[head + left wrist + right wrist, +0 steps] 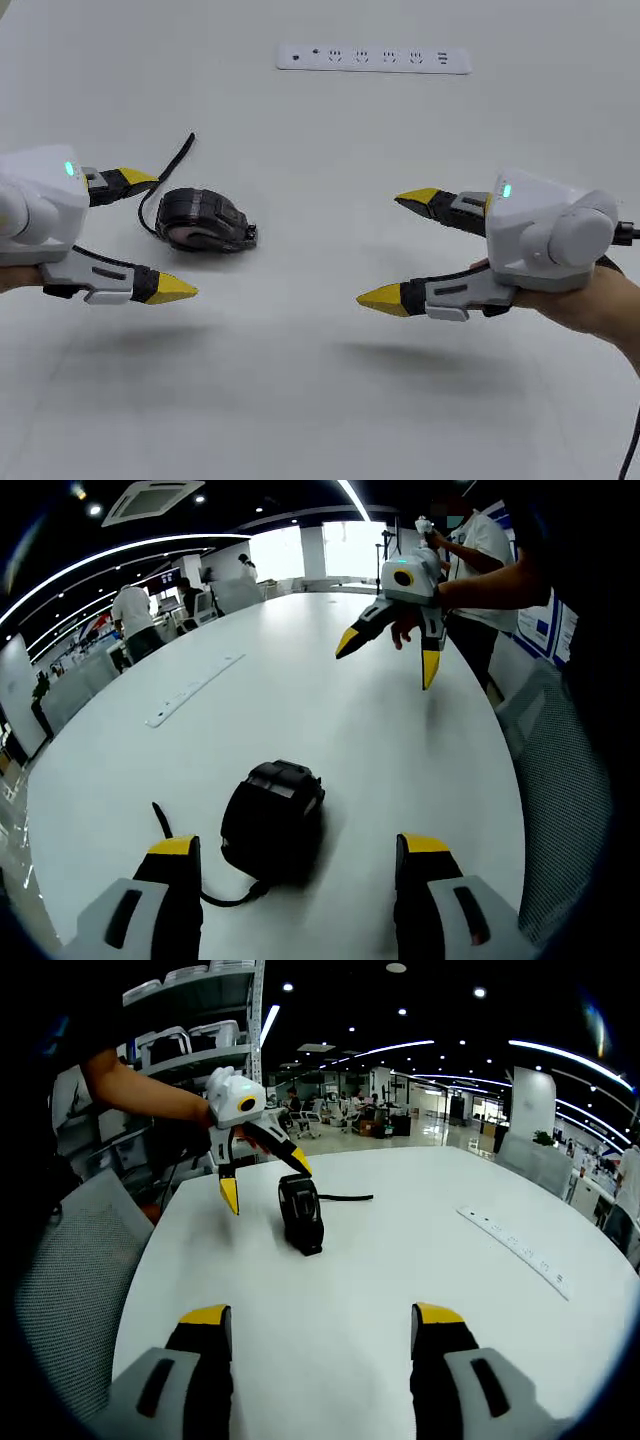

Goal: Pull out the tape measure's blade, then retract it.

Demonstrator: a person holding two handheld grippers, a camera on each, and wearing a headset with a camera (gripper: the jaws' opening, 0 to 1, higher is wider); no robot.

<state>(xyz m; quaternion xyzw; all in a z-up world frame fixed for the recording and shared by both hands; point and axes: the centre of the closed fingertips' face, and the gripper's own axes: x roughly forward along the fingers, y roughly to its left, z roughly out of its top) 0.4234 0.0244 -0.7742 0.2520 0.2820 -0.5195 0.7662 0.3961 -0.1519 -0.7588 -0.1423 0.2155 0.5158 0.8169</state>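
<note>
A black tape measure (203, 220) with a black wrist strap lies on the white table, blade retracted. My left gripper (168, 236) hovers just left of it, open, its yellow tips on either side of the case's left end without touching. From the left gripper view the tape measure (273, 820) sits close ahead between the jaws. My right gripper (400, 250) stands open, well to the right of the tape measure with nothing between its fingers. In the right gripper view the tape measure (301, 1212) lies far ahead, with the left gripper (262, 1178) over it.
A white power strip (373, 58) lies at the far side of the table (300, 400). A black cable (630, 440) hangs by the right hand. People and office desks stand in the background beyond the table.
</note>
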